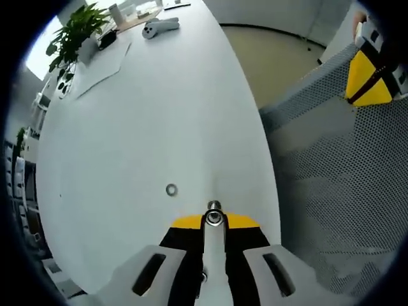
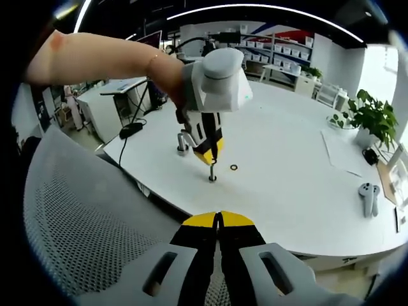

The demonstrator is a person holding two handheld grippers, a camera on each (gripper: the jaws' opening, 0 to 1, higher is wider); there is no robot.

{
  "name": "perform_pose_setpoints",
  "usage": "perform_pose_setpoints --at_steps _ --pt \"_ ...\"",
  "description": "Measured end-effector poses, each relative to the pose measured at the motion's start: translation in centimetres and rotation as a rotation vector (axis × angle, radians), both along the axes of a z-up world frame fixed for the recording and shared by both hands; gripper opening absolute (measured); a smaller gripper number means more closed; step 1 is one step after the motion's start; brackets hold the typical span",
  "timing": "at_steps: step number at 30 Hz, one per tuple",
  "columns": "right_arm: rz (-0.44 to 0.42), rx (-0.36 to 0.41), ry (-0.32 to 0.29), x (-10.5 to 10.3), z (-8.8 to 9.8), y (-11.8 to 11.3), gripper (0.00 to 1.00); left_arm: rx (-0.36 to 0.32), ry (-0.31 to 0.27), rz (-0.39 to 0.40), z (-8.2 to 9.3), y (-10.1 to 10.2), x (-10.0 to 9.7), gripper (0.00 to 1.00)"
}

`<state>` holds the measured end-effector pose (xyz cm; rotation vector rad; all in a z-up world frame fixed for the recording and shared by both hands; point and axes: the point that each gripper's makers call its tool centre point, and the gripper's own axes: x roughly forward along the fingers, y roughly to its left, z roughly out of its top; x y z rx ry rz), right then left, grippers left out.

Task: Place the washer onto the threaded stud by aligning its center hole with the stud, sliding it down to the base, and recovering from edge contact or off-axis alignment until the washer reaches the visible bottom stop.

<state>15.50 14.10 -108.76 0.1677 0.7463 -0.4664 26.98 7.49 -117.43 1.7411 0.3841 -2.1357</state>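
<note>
In the left gripper view, our left gripper (image 1: 213,220) has its yellow-tipped jaws clenched around the threaded stud (image 1: 213,210), whose metal top pokes up between them. The washer (image 1: 171,189) lies flat on the white table (image 1: 146,115), just beside the stud and up to its left in this view, touching nothing. Far across the table we spot a potted plant (image 1: 75,35) and a white handheld controller (image 1: 159,27), and off to the right a grey mesh chair (image 1: 338,172) sits hard against the table edge.

Over in the right gripper view, the left gripper (image 2: 210,153) comes in from the left, a bare forearm (image 2: 102,57) behind it, pointing down at the stud (image 2: 212,173) standing upright on the table (image 2: 287,166). The washer (image 2: 234,167) sits just right of it (small, but clear enough). Our right gripper (image 2: 218,223) hangs back off the table, above the chair's mesh (image 2: 83,217), jaws pressed together on nothing.
</note>
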Motion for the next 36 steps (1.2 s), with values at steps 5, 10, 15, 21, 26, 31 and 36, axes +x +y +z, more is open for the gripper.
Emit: perform_pose_setpoints --at_steps 5,10,15,21,26,31,36 --pt "-0.003 -0.001 -0.001 0.0 0.0 -0.1 0.04 0.0 -0.002 0.0 -0.4 0.2 0.0 0.08" --pt "-0.004 -0.001 -0.001 0.0 0.0 -0.1 0.04 -0.012 -0.002 0.0 -0.6 0.0 0.1 0.08" --pt "-0.006 -0.002 -0.002 -0.1 0.0 -0.1 0.04 -0.012 -0.006 0.0 -0.6 0.0 0.2 0.08" --pt "-0.007 -0.004 -0.005 0.0 0.1 -0.1 0.04 -0.008 -0.013 -0.002 -1.3 0.1 0.1 0.08" --pt "-0.01 -0.003 -0.005 -0.1 0.1 -0.2 0.04 -0.001 -0.021 0.008 -2.5 0.1 0.2 0.08" --pt "-0.011 0.0 -0.001 -0.1 0.0 -0.1 0.04 0.008 -0.029 0.019 -3.9 0.1 0.3 0.08" --pt "-0.002 0.004 0.006 -0.1 -0.1 0.1 0.04 0.016 -0.029 0.023 -4.6 0.0 0.1 0.08"
